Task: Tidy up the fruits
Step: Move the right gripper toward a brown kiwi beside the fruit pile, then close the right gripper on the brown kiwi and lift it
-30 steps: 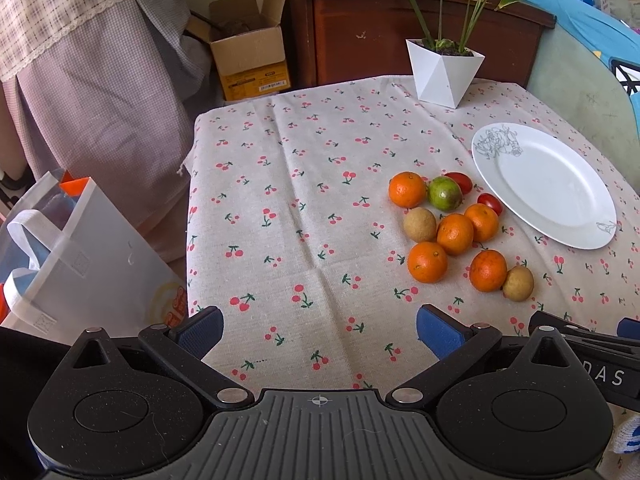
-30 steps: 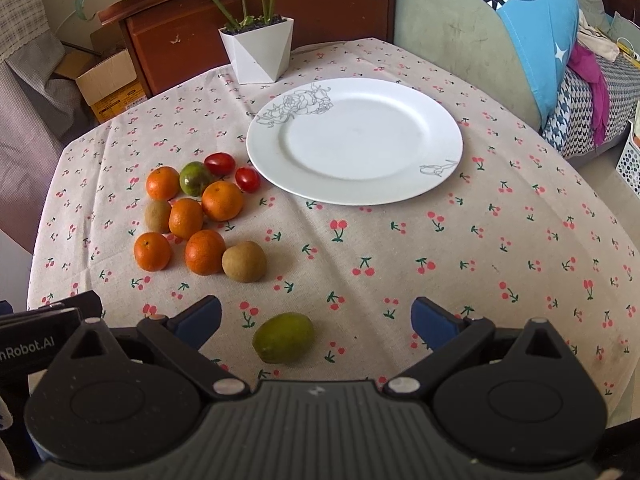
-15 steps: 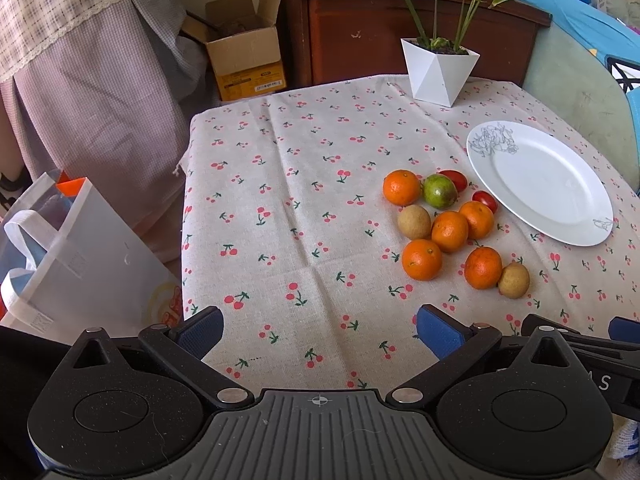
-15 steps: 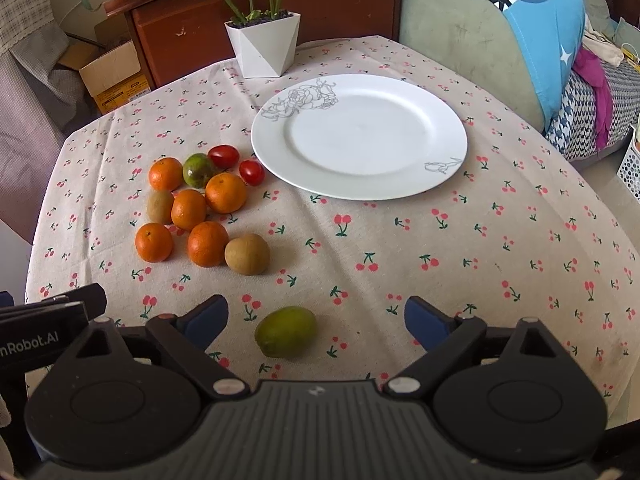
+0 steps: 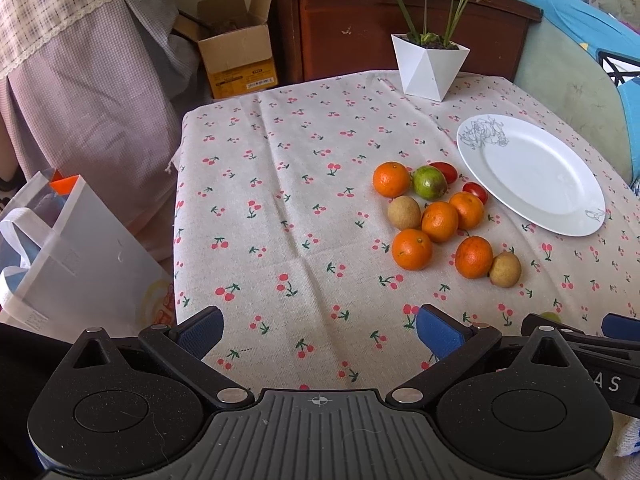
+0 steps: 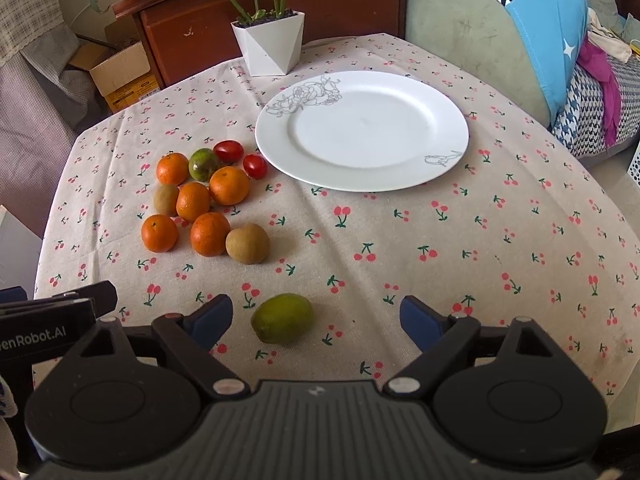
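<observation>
Nothing organized yet: white plate (image 6: pixel 362 130) at far right bare, oranges (image 6: pixel 192 202), brown fruits, a green one and two small tomatoes (image 6: pixel 240 158) clustered just left of it on the cherry-print cloth (image 6: pixel 480 240). Near edge: lone green fruit (image 6: pixel 282 318) between the right gripper (image 6: pixel 316 316) jaws, just narrowing but untouching. Left gripper (image 5: pixel 318 330) spread over bare cloth.

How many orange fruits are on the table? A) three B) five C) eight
B: five orange fruits lie in the bunch on the tablecloth, beside the white plate, mixed with brown, green and small red ones.
</observation>
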A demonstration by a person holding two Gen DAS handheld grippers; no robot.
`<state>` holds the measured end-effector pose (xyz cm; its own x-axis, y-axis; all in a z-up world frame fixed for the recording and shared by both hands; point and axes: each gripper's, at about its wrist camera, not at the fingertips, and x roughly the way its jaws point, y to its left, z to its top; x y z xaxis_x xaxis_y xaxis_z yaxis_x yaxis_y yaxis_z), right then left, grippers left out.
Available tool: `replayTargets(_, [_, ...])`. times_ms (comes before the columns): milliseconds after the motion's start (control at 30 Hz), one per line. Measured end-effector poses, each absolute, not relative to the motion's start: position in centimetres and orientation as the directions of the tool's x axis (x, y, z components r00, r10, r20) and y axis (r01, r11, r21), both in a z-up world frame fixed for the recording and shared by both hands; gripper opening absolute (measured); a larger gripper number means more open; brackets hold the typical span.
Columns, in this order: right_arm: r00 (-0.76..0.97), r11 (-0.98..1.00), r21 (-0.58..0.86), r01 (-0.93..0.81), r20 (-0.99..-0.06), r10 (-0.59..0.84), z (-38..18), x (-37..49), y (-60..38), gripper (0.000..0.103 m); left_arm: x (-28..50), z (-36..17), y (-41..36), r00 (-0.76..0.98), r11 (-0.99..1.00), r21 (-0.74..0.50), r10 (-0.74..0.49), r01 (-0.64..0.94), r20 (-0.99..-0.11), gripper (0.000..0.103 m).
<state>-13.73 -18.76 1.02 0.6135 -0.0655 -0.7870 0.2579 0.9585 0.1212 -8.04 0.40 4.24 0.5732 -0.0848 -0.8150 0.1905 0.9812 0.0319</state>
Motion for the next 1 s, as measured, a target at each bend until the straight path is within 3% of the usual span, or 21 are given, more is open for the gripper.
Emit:
replayTargets(200, [0.633, 0.951, 0.212, 0.226, -0.774, 0.022, 1.1, -15.8, -19.6, 0.084, -7.6, 4.3, 1.4, 0.577, 0.988, 0.007, -0.086, 0.157, -0.812, 0.102])
replayTargets(533, [0.626, 0.941, 0.336, 0.041, -0.743, 0.238, 0.4, -18.3, -16.6, 0.058, -7.4, 4.7, 2.0, 0.605, 0.991, -0.012, -0.092, 0.135, -0.791, 0.101])
replayTargets(733, [0.6, 0.936, 0.353, 0.001, -0.749, 0.282, -0.3, -18.8, -15.6, 0.046, -7.4, 4.8, 1.9, 0.61, 0.99, -0.022, -0.105, 0.142, -0.785, 0.098])
replayTargets(1000, [0.615, 0.951, 0.307, -0.033, -0.744, 0.262, -0.6, -18.6, -14.9, 0.039, -7.5, 4.7, 1.5, 0.611, 0.988, -0.017, -0.109, 0.154, -0.784, 0.098])
